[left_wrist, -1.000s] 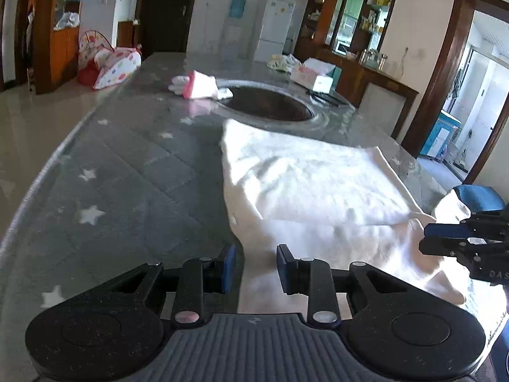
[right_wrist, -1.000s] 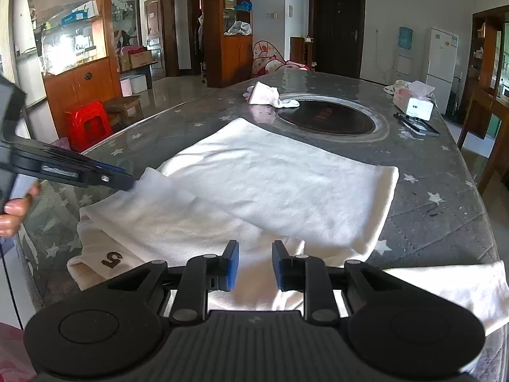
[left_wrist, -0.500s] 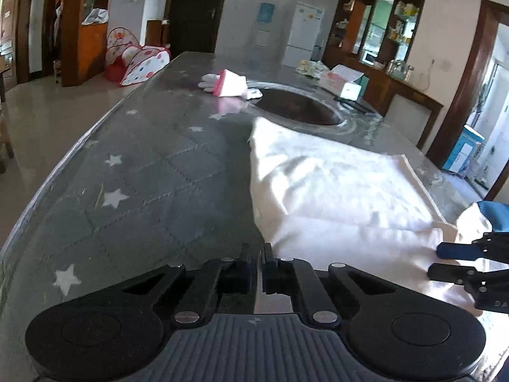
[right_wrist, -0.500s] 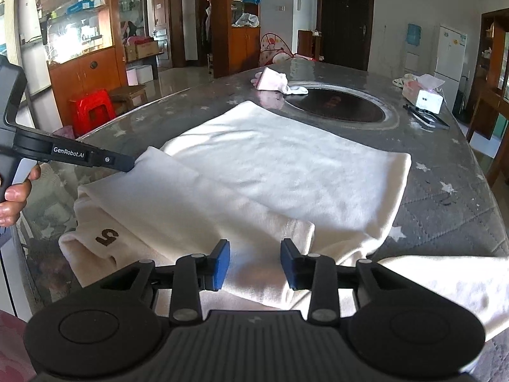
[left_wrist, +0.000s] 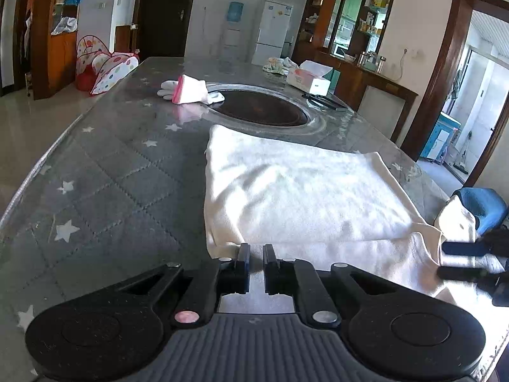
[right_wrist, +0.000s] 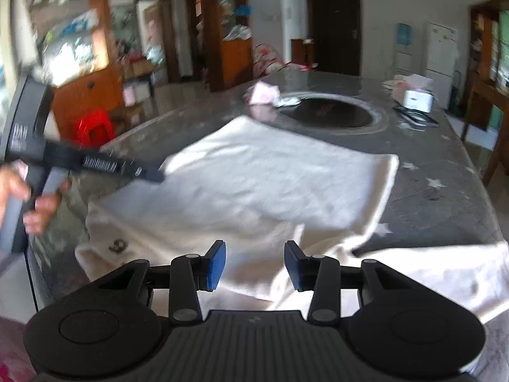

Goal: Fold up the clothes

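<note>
A white garment [left_wrist: 302, 191] lies spread on the grey star-patterned table [left_wrist: 105, 178], with a black "5" mark [right_wrist: 117, 245] near its front left corner. My left gripper [left_wrist: 256, 254] sits at the garment's near left edge, its jaws almost together with white cloth in the narrow gap. In the right wrist view its fingertip [right_wrist: 156, 175] rests on that edge, held by a person's hand [right_wrist: 19, 197]. My right gripper [right_wrist: 254, 264] hangs wide open just above the garment's front part, with nothing between its blue pads [right_wrist: 216, 264]. It also shows as the right gripper [left_wrist: 458, 261] at the frame's edge.
A dark round inset [left_wrist: 257, 111] is set in the table behind the garment. Pink and white gloves [left_wrist: 187, 90], a tissue box [left_wrist: 310, 79] and a black flat item [left_wrist: 324, 102] lie around it. A blue chair [left_wrist: 486, 203] stands at the right, a red stool [right_wrist: 95, 127] at the left.
My left gripper went from open to closed at the garment's left edge. My right gripper opened much wider and is moving, so its view is blurred.
</note>
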Available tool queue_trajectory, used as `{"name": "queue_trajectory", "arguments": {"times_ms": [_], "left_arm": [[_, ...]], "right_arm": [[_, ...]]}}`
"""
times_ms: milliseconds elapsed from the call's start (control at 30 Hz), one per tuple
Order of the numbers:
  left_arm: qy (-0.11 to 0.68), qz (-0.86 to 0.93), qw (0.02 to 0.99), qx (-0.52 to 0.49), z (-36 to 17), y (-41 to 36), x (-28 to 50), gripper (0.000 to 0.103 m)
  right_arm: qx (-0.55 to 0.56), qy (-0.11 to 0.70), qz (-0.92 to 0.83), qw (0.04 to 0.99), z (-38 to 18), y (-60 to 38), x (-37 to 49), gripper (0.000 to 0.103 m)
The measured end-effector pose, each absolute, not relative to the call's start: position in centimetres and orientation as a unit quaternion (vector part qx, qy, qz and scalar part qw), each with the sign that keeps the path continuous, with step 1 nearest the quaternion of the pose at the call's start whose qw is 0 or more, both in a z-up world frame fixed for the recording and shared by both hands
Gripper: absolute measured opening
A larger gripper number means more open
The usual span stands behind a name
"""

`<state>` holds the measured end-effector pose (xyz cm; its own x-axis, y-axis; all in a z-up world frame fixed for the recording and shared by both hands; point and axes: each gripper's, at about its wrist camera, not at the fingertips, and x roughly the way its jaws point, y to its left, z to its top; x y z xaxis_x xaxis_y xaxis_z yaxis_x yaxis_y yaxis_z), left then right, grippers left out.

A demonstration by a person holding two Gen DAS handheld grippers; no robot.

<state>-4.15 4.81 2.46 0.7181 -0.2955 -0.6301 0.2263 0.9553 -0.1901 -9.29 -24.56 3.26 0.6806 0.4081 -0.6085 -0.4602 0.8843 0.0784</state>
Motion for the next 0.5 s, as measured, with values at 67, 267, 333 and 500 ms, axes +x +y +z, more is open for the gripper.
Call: {"name": "queue_trajectory", "arguments": {"times_ms": [67,267,333,500], "left_arm": [[0.348,-0.142,0.925,-0.047,2.6,4.6,-4.4,0.014],[0.338,-0.15,0.929,-0.036,3.6,3.7,-5.2,0.033],[0.334,-0.156,0.929,-0.029,4.0,3.2,-5.5,0.04],[0.325,-0.169,0.93,-0.011,4.8,2.1,-6.2,0.048]], "right_arm": [[-0.029,0.314,0.205,0.927,3.6,-26.4,-9.2,0.041],[0.01,0.323,0.06,0.944,2.8,-33.4,-8.1,0.04],[0.021,0.324,0.016,0.946,2.5,-35.4,-7.7,0.04],[0.042,0.33,-0.05,0.942,1.3,-39.2,-6.2,0.04]]}}
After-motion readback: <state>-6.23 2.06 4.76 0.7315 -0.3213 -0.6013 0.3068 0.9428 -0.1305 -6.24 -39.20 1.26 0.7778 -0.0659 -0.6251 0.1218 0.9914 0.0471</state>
